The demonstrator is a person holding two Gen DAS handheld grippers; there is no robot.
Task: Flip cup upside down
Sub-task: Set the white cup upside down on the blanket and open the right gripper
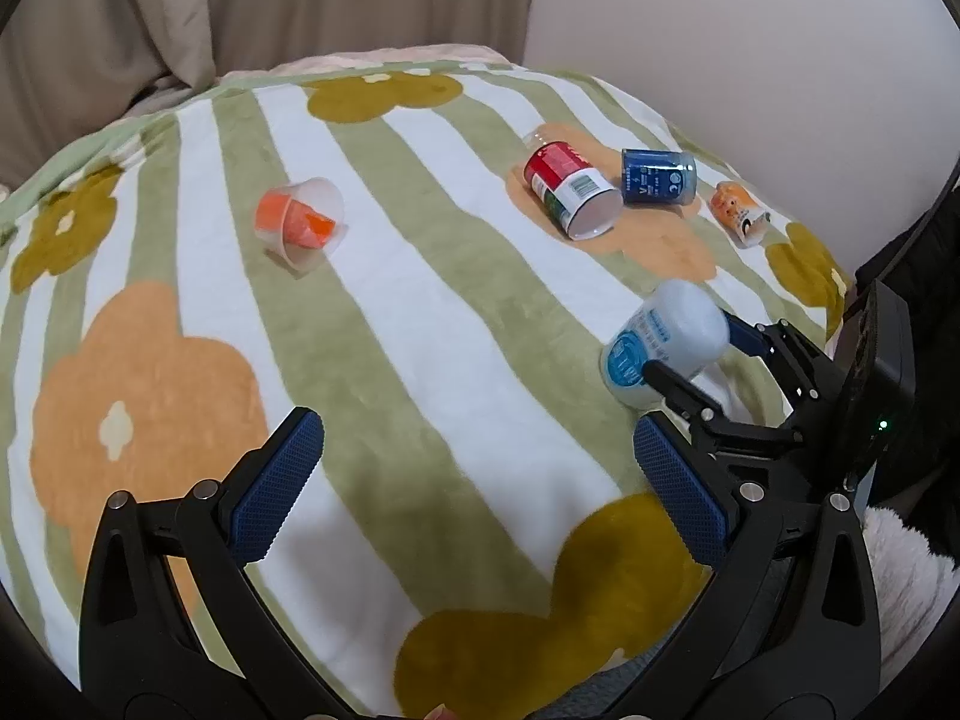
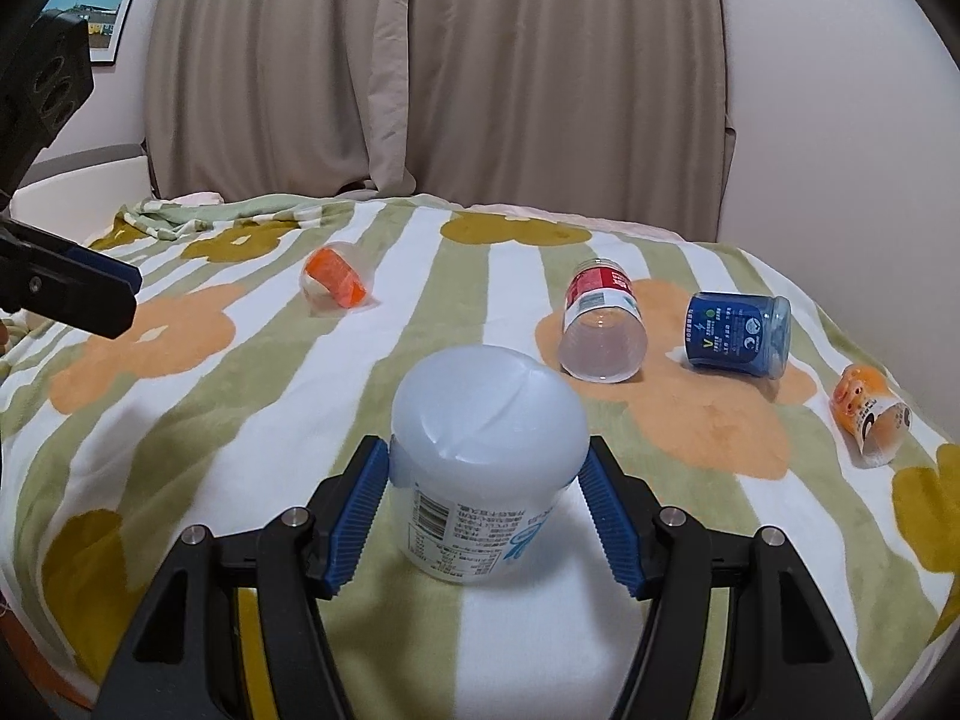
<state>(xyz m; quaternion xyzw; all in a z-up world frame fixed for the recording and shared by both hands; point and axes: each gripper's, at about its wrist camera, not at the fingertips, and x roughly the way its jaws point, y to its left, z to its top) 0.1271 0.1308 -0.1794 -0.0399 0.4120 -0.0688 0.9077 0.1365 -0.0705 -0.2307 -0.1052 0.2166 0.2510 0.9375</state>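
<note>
A white plastic cup with a blue label (image 2: 486,456) stands upside down on the flowered blanket (image 2: 420,324), its closed base up. My right gripper (image 2: 486,462) has its blue pads on both sides of the cup's upper part, shut on it. In the left wrist view the same cup (image 1: 666,336) appears tilted between the right gripper's fingers (image 1: 678,387) at the right. My left gripper (image 1: 474,468) is open and empty, low over the blanket, to the left of the cup.
Other cups lie on their sides on the blanket: a clear one with orange label (image 1: 300,228) at left, a red-labelled one (image 1: 573,189), a blue one (image 1: 657,177) and a small orange one (image 1: 741,213) at right. Curtains (image 2: 420,72) hang behind.
</note>
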